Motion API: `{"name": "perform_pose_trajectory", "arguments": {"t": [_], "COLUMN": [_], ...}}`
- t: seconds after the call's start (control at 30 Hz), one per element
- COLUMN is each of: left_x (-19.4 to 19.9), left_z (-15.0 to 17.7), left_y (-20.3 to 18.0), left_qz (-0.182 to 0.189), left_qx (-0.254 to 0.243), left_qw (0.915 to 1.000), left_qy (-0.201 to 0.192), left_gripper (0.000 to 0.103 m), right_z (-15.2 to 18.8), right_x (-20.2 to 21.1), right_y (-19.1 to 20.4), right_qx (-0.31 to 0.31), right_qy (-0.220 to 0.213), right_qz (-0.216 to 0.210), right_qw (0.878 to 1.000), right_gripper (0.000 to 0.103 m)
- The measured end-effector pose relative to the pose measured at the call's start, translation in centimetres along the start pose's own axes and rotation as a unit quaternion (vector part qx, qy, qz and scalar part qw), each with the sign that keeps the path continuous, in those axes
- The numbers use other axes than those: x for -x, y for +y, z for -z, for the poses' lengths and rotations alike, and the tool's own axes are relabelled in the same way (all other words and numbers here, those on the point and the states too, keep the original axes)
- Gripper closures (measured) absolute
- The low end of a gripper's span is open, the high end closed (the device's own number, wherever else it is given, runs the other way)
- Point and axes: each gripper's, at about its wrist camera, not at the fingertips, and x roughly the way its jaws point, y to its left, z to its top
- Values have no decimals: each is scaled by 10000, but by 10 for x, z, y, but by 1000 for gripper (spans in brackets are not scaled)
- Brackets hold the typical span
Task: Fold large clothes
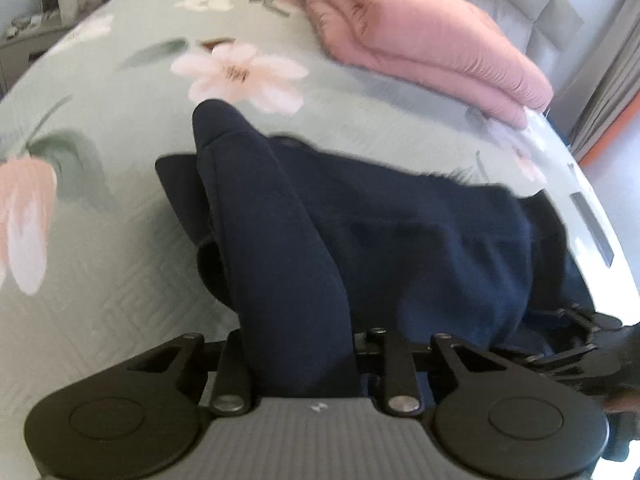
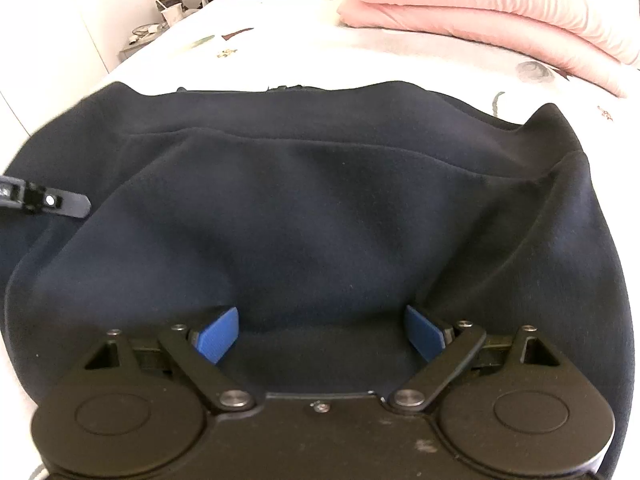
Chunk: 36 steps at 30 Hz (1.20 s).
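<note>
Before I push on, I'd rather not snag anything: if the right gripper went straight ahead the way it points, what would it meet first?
The right gripper, open, would run straight into the navy garment spread directly before it. The bed and pink quilt lie farther on, though depth is hard to judge.

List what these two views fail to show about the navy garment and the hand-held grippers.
- Left hand-held gripper, left wrist view: the navy garment covers its fingertips, so the grip is unseen.
- What kind of garment it is: bunched in both views, cut off by the lower edge in the right wrist view.
- Right hand-held gripper: blue pads apart; whether they touch cloth is unclear.
- Bedside clutter: too small and blurred.
</note>
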Motion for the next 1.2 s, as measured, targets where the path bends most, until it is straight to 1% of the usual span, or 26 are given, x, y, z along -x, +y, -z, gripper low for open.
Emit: {"name": "perform_pose_trajectory", "arguments": {"t": [0.07,0.17,0.23,0.33,0.43,0.5,0.6,0.67,0.73,0.83,0.87,0.93,1.0,1.07,1.1,1.13,1.2], "left_x": [10,28,36,42,40,35,16,0,-16,-37,-43,-55,-61,-64,-66,-67,-69], "left_z": [-9,-24,-33,-45,-54,-56,-58,-54,-51,-44,-42,-38,-33,-26,-21,-18,-12], "left_y": [-11,-35,-54,-97,-138,-165,-204,-223,-237,-252,-255,-261,-271,-283,-288,-292,-293], "left_qz": [88,227,223,143,71,91,143,177,228,281,302,347,336,291,290,348,524], "left_qx": [27,-56,-106,-422,-578,-712,-831,-875,-808,-665,-619,-474,-540,-817,-921,-922,-842], "left_qw": [9999,9997,9997,9989,9980,9972,9958,9951,9950,9956,9956,9957,9953,9937,9927,9924,9924], "left_qy": [-42,-52,17,141,263,221,343,422,543,604,636,712,724,707,722,740,731], "left_gripper": [77,78,78,78,78,78,78,78,78,76,74,70,63,59,58,57,49], "right_z": [4,8,8,14,23,32,43,50,62,89,100,113,123,127,127,125,112], "right_x": [1,0,2,6,10,14,22,35,56,93,107,126,146,160,168,172,175], "right_y": [1,2,1,-1,-5,-8,-11,-19,-41,-95,-116,-148,-180,-201,-214,-222,-239], "right_qx": [-13,-19,-12,-29,-94,-234,-474,-541,-973,-1894,-2279,-2747,-3059,-3320,-3452,-3524,-3634], "right_qy": [-32,-60,-94,-215,-450,-651,-923,-994,-1074,-1280,-1337,-1342,-1410,-1529,-1657,-1734,-1780], "right_qz": [-7,-7,-17,-48,-109,-159,-162,-223,-286,-636,-668,-503,-499,-494,-584,-687,-1045], "right_qw": [10000,10000,10000,9998,9989,9975,9945,9933,9890,9714,9621,9508,9403,9295,9219,9171,9085], "right_gripper": [0,0,0,0,0,0,0,0,0,1,1,1,1,1,1,1,1]}}
